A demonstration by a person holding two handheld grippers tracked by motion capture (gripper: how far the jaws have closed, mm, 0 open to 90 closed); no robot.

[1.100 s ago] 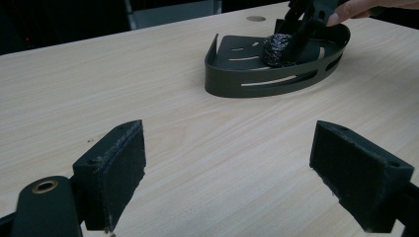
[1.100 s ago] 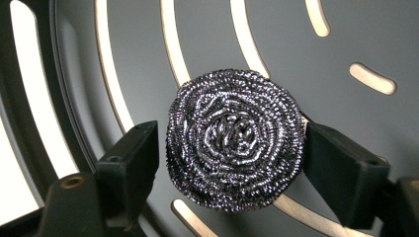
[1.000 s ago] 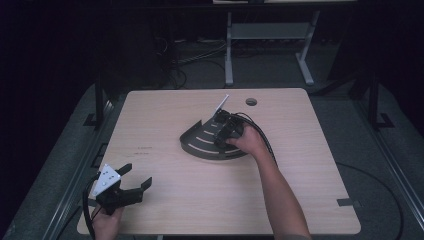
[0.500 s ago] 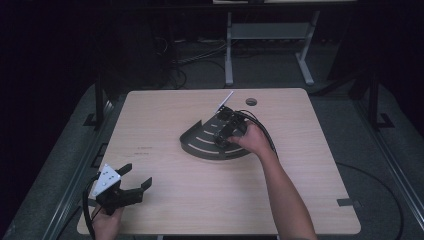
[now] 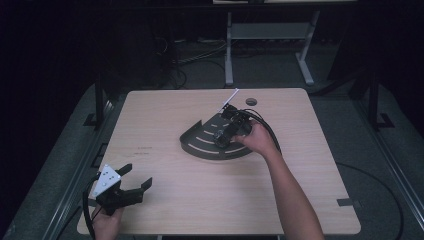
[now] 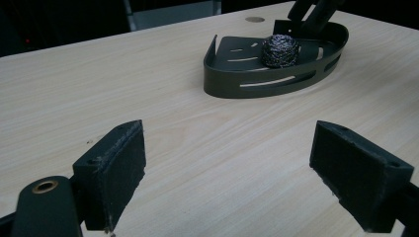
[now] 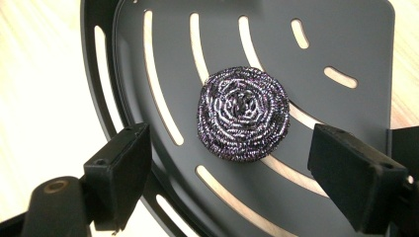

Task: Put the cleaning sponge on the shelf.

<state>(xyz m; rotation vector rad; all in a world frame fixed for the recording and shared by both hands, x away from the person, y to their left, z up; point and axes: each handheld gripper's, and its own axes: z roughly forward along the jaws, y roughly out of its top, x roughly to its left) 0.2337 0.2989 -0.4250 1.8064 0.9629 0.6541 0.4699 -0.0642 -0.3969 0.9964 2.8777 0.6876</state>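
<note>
A black quarter-round slotted tray (image 5: 200, 145) lies a little right of the table's middle. In it rests a round steel-wool scourer (image 7: 243, 113), which also appears from the side as scourer (image 6: 280, 49) in tray (image 6: 237, 84). My right gripper (image 5: 224, 136) hovers over the tray (image 7: 341, 34), pointing down at the scourer. It is open, and its jaws stand apart from the scourer on either side, right gripper (image 7: 237, 173). My left gripper (image 5: 137, 175) is held near the table's front left corner, open and empty, left gripper (image 6: 232, 177), aimed across bare wood toward the tray.
The light wooden table (image 5: 165, 120) has a round cable hole (image 5: 251, 101) near its far edge. The right gripper's cable (image 5: 267, 132) loops beside the tray. Dark floor and a metal frame (image 5: 270, 35) lie beyond the table.
The right hand and its gripper have drifted slightly right and farther back over the tray. The left gripper has stayed still.
</note>
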